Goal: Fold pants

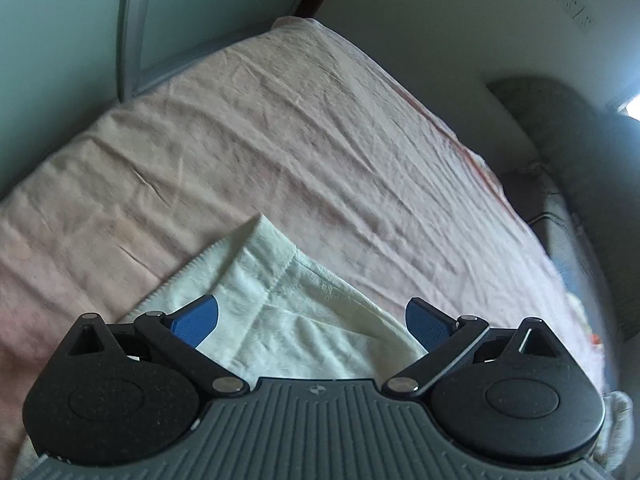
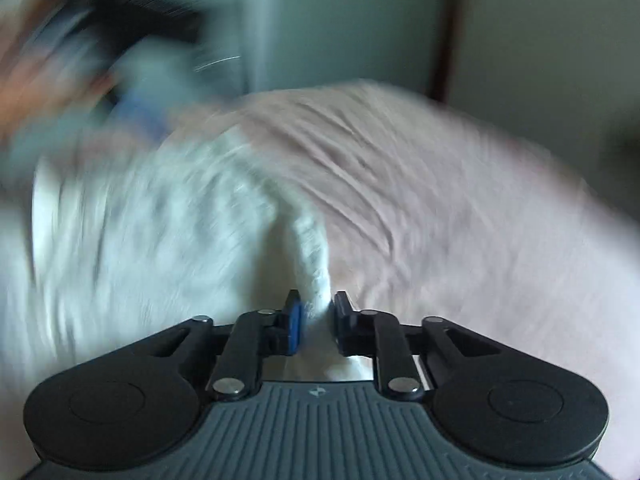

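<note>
We're gripping a bunched edge of the pants (image 2: 316,264) tight in the right gripper (image 2: 316,316), while the left gripper (image 1: 312,320) is hanging wide open and empty above them. The pants are lying on the bed (image 1: 320,140), part-folded we reckon, with folding left.

A bed (image 1: 320,128) carries everything, covered by a wrinkled pale pink sheet (image 1: 224,152). White pants (image 1: 304,312) lie directly on the sheet near the bed's front edge, partly folded over themselves.
</note>
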Tool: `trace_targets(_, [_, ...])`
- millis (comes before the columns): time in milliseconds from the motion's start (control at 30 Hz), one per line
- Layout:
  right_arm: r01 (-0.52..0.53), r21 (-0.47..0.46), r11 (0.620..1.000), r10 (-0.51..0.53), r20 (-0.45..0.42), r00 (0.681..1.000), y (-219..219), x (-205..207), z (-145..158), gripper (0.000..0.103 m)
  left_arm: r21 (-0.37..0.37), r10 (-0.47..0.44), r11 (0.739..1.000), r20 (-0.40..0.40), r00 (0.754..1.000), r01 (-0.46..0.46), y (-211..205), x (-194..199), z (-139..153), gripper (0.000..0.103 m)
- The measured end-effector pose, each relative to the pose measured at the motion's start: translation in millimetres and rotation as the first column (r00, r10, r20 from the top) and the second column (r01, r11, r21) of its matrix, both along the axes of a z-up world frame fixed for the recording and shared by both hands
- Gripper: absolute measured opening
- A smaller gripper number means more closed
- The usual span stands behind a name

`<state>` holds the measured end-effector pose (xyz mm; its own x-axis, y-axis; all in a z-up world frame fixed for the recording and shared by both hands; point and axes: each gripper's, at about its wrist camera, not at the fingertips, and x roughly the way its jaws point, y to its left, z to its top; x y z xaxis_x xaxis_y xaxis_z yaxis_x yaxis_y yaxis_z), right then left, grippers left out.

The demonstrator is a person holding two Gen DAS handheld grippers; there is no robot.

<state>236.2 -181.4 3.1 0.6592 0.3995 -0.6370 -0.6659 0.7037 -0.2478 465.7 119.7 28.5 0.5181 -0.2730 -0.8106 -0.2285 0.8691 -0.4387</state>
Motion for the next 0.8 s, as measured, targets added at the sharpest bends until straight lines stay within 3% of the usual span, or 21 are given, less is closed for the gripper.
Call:
trace_targets(67, [-0.09, -0.188, 0.978, 0.123, 0.173, 0.977, 24, -47, 0, 0.014, -0.007, 0.004, 1.0, -0.009, 1.0, -0.004, -1, 2, -3, 0.101])
trace_targets(167, [-0.134, -0.412, 0.901, 0.294, 0.355, 0.887, 46, -102, -11, 0.014, -0.015, 0.012, 1.0, -0.029, 0.999, -0.013, -2, 1, -8, 0.096])
trace_targets(200, [-0.13, -0.475, 0.871, 0.341, 0.393, 0.854, 51, -114, -18, 0.014, -0.013, 0.016, 1.0, -0.027, 1.0, -0.016, -2, -1, -8, 0.087])
trace_targets(233, [-0.128, -0.507, 0.852, 0.368, 0.408, 0.835, 54, -121, -23, 0.014, 0.009, 0.021, 1.0, -0.027, 0.999, -0.02, -3, -4, -7, 0.062])
trace_targets(267, [-0.134, -0.509, 0.85, 0.375, 0.406, 0.834, 55, -124, -25, 0.014, 0.055, 0.029, 0.998, -0.033, 0.999, -0.028, -4, -9, -6, 0.044])
trace_targets(300, [-0.14, -0.492, 0.859, 0.363, 0.393, 0.845, 54, -125, -24, 0.014, 0.098, 0.032, 0.995, -0.037, 0.999, -0.028, -5, -15, -4, 0.015])
trace_targets(400, [-0.109, -0.395, 0.912, 0.276, 0.397, 0.875, 39, -129, -12, 0.017, 0.097, 0.026, 0.995, 0.035, 0.999, -0.029, 4, -46, 6, 0.012])
trace_targets(433, [-0.094, -0.338, 0.937, 0.232, 0.398, 0.888, 31, -130, -4, 0.029, 0.115, 0.013, 0.993, 0.054, 0.998, -0.019, 6, -58, 12, 0.012])
trace_targets(467, [-0.082, -0.282, 0.956, 0.191, 0.384, 0.903, 18, -133, 5, 0.049, 0.12, 0.003, 0.993, 0.074, 0.997, -0.012, 9, -70, 16, 0.012])
trace_targets(533, [-0.097, -0.182, 0.979, 0.153, 0.328, 0.932, -15, -138, 21, 0.074, 0.136, -0.025, 0.991, 0.102, 0.994, 0.011, 14, -95, 24, 0.011])
trace_targets(633, [-0.067, -0.097, 0.993, 0.089, 0.249, 0.964, -74, -135, 40, 0.074, 0.143, -0.049, 0.989, 0.134, 0.99, 0.029, 23, -130, 29, 0.011])
trace_targets(767, [-0.02, -0.05, 0.999, 0.022, 0.043, 0.999, -137, -99, 47, 0.074, 0.188, -0.082, 0.981, 0.162, 0.983, 0.05, 22, -164, 27, 0.011])
trace_targets(800, [-0.022, -0.058, 0.998, 0.021, -0.019, 1.0, -134, -83, 39, 0.073, 0.205, -0.089, 0.977, 0.164, 0.982, 0.054, 20, -169, 26, 0.011])
